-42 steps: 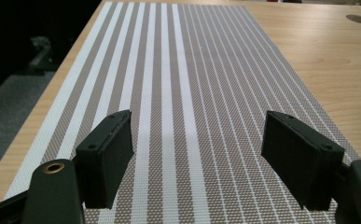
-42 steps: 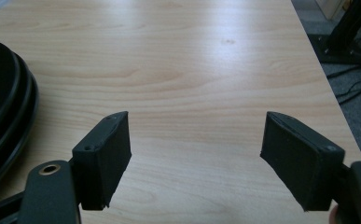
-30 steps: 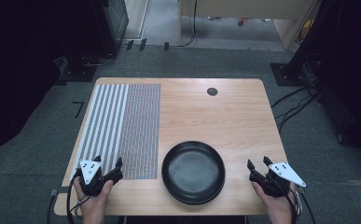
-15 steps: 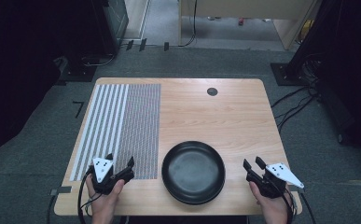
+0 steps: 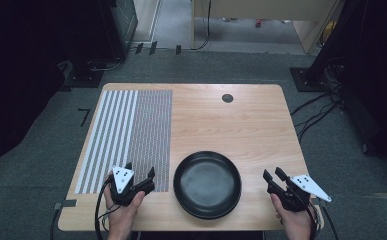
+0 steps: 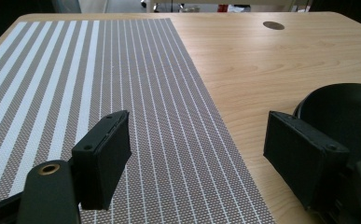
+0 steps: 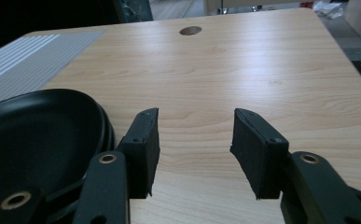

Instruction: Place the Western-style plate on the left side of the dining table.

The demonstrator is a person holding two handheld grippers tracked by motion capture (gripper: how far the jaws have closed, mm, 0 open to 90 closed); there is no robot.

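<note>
Right now I have my left gripper point(image 5: 140, 172) low over the near end of the striped mat point(image 5: 131, 135), jaws spread wide with nothing between them. From its own camera the mat's thin white lines run away ahead of the jaws, and the black plate point(image 6: 350, 112) sits just off its right jaw, close but apart as far as I can tell.

My right gripper point(image 5: 272, 175) rests near the front right corner of the wooden table point(image 5: 241, 125), also spread open and gripping nothing. In the right gripper view bare wood lies between and ahead of its jaws, and the plate's rim curves in just beside the left jaw; whether it touches, I cannot tell.

From above, the plate lies between my two grippers, near the table's front edge, its left rim just beside the mat. Ahead of both tools, toward the far edge, I see a small dark round hole point(image 5: 227, 98) in the tabletop. Each hand point(image 5: 123, 212) comes in from the near side.
</note>
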